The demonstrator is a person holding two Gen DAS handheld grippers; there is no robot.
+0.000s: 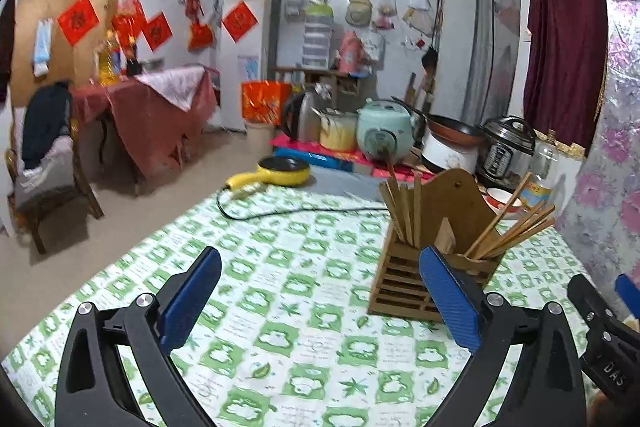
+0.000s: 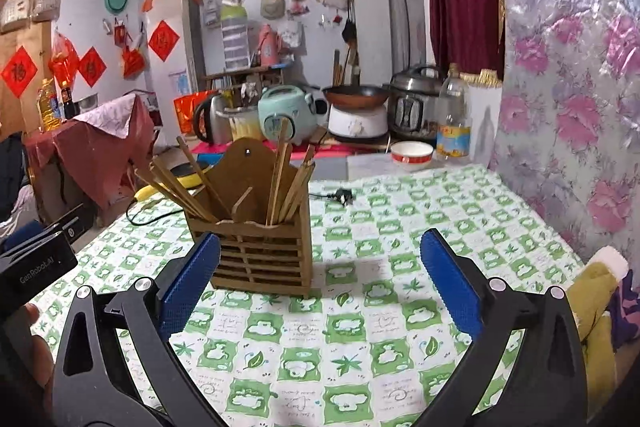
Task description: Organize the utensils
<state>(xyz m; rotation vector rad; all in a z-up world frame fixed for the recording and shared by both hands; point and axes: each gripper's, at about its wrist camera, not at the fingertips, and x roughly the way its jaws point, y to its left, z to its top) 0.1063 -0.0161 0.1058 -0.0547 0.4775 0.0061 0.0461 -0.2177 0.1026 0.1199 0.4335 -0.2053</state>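
- The wooden utensil holder stands upright on the green-and-white patterned tablecloth, with chopsticks leaning out of both its compartments.
- The right gripper has its blue-padded jaws spread wide with nothing between them; the holder sits just ahead of its left finger, which overlaps the holder's lower left corner in the right wrist view.
- The left gripper is likewise spread wide and empty; in the left wrist view the holder stands just behind its right finger, off to the right of the gap.
- Part of the right gripper shows at the left wrist view's right edge.
- Farther back, a yellow pan and its black cord lie at the table's far edge.
- Beyond are a pale green rice cooker, a bowl and a pressure cooker.
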